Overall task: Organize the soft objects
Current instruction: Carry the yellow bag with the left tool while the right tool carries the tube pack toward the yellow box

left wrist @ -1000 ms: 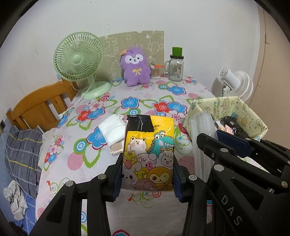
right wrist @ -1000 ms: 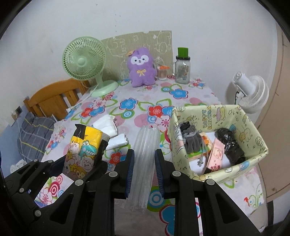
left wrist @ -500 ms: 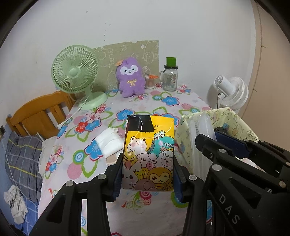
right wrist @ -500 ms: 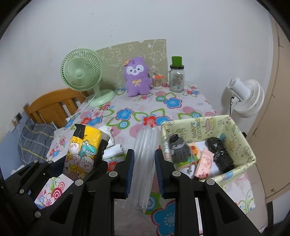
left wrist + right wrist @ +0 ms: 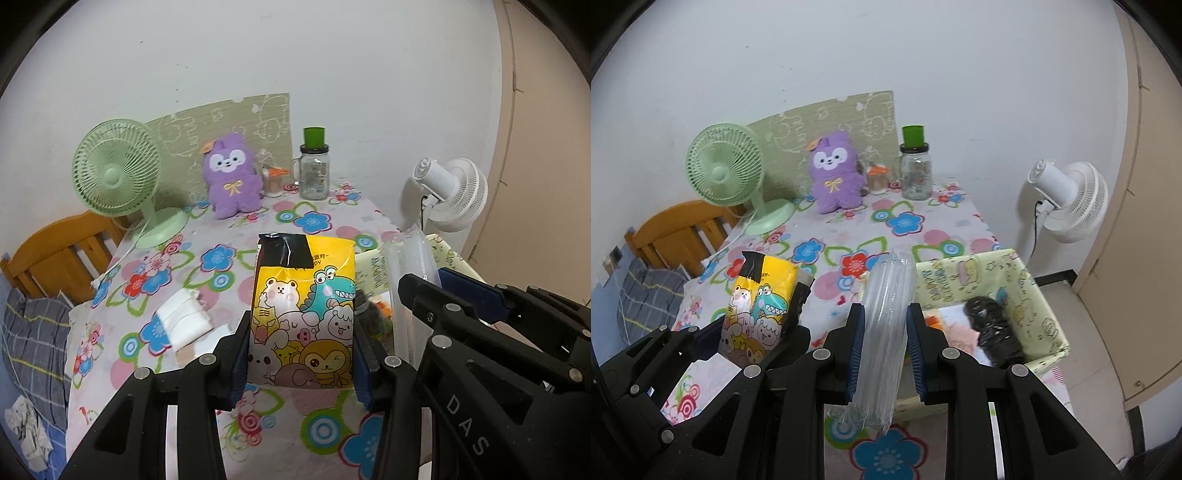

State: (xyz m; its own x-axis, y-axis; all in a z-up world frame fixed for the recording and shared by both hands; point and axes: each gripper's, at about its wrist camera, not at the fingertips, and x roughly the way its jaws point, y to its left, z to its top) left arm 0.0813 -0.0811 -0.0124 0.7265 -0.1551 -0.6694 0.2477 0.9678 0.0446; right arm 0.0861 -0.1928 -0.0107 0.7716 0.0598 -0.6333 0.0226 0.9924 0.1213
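Above the flowered bench (image 5: pixel 923 225), beside the yellow box (image 5: pixel 1039 295), the left hand-held gripper (image 5: pixel 301 354) pinches the cartoon tissue pack (image 5: pixel 303 314) and the right hand-held gripper (image 5: pixel 885 350) pinches the clear sleeve (image 5: pixel 884 325); best lower each gently into the box

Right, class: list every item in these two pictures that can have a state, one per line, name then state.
Left hand-held gripper: shut on the yellow cartoon-animal tissue pack, lifted off the table.
Right hand-held gripper: shut on the clear plastic sleeve of stacked cups.
Pale yellow printed fabric storage box: open-topped, already holding items.
Glass jar with green lid: upright, lid on.
Purple plush toy: sitting upright.
Green desk fan: upright.
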